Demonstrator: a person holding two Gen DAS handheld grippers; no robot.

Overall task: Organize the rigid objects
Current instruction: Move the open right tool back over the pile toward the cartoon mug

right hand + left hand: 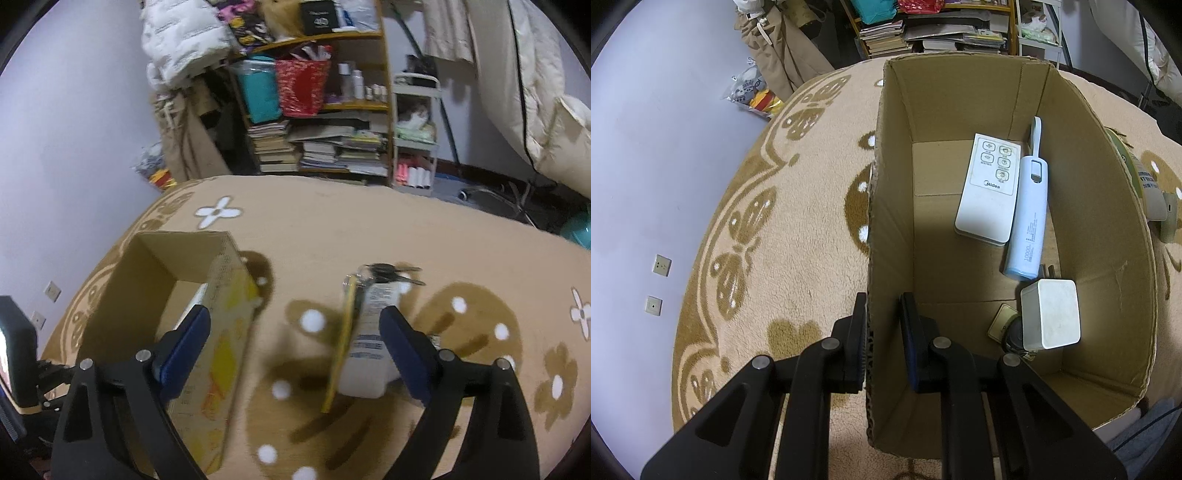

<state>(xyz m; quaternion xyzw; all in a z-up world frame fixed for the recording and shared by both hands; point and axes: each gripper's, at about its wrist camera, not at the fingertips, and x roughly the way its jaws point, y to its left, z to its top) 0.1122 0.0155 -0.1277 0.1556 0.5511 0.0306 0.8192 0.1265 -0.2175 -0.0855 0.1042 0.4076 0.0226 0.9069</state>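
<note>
An open cardboard box (960, 96) stands on a beige patterned blanket (798, 206). In it lie a white remote (988, 188), a light blue power bank (1028, 214) and a white charger block (1051, 314). My left gripper (883, 299) is shut on the box's left wall, one finger outside it and one inside. In the right wrist view the box (147, 280) is at the left. My right gripper (295, 312) stands wide open above the blanket. A white labelled bottle (369, 332) and a thin yellow flat item (341, 343) lie between its fingers, untouched. Keys (388, 271) lie just beyond them.
A crowded shelf of books and bags (317, 122) stands beyond the blanket's far edge. A lilac wall with sockets (661, 266) borders the left. A small beige card and a dark item (1004, 326) sit in the box's near corner. Bedding (535, 92) hangs at the right.
</note>
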